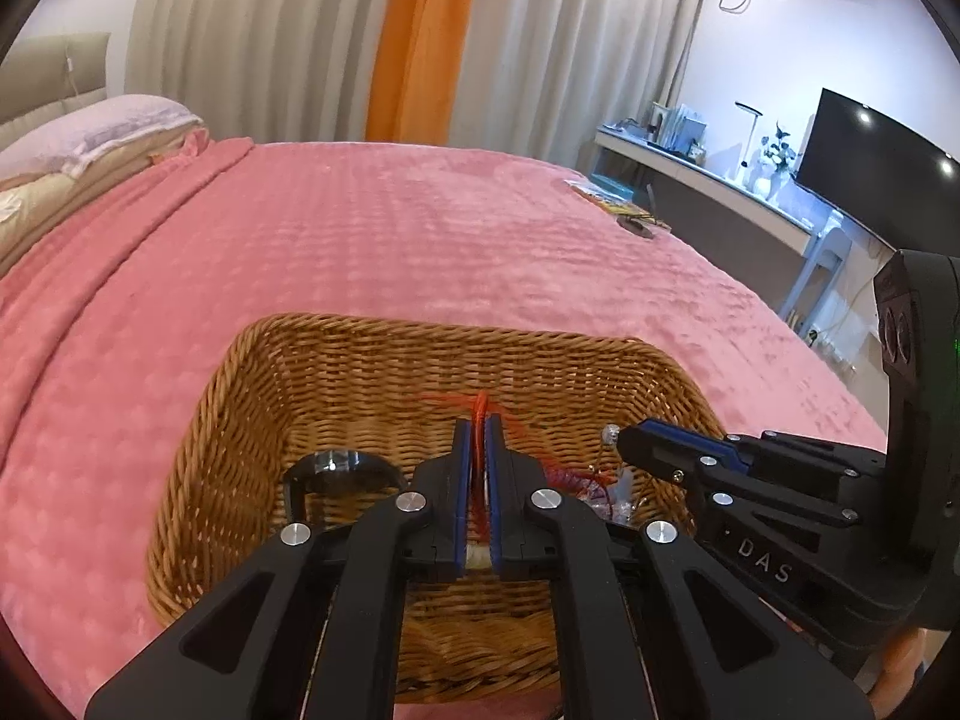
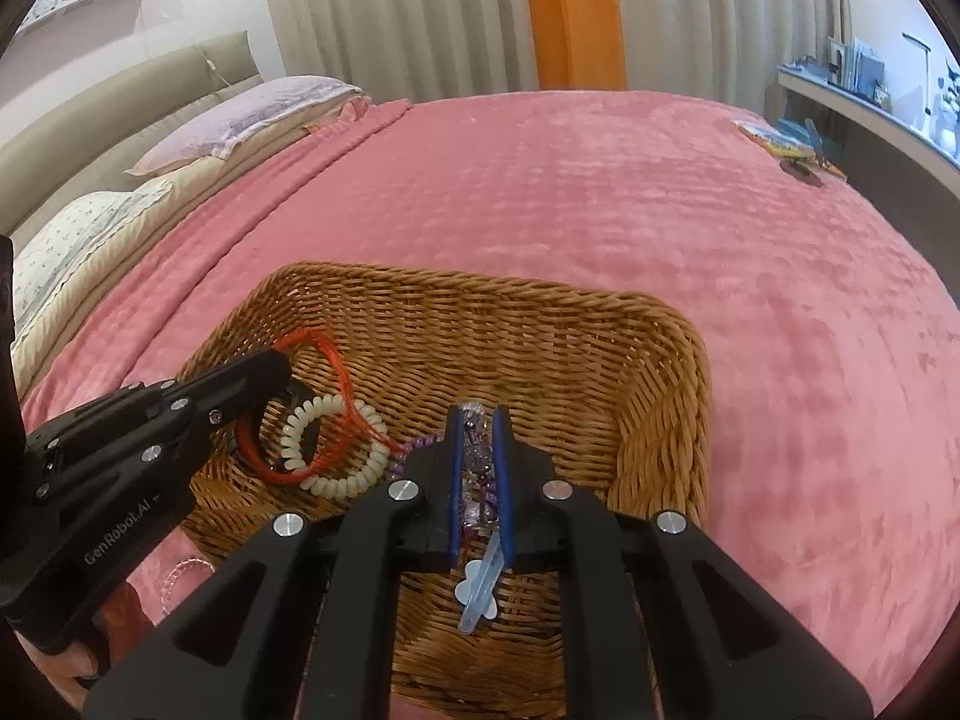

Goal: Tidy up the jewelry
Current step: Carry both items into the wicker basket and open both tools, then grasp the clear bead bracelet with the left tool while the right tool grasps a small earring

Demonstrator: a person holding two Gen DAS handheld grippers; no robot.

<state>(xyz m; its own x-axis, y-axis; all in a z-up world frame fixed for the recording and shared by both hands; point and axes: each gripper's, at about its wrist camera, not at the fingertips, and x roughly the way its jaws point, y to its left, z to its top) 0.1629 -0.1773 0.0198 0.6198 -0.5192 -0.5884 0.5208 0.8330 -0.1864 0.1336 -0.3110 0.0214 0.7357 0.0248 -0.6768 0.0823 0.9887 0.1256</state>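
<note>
Left wrist view: left gripper (image 1: 478,420) clamped on a red cord bracelet (image 1: 480,405), tilted down over the wicker basket (image 1: 252,420) at the bed's near edge; drop-off pending. Right wrist view: right gripper (image 2: 480,420) closed on a purple bead strand (image 2: 477,456), angled into the basket; white coil bracelet (image 2: 342,450) already inside, one clear bracelet (image 2: 180,576) left on the pink blanket (image 2: 600,198).

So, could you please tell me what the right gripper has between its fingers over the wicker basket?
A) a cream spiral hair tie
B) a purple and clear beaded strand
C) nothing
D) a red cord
B: the right gripper pinches a purple and clear beaded strand above the wicker basket.
</note>
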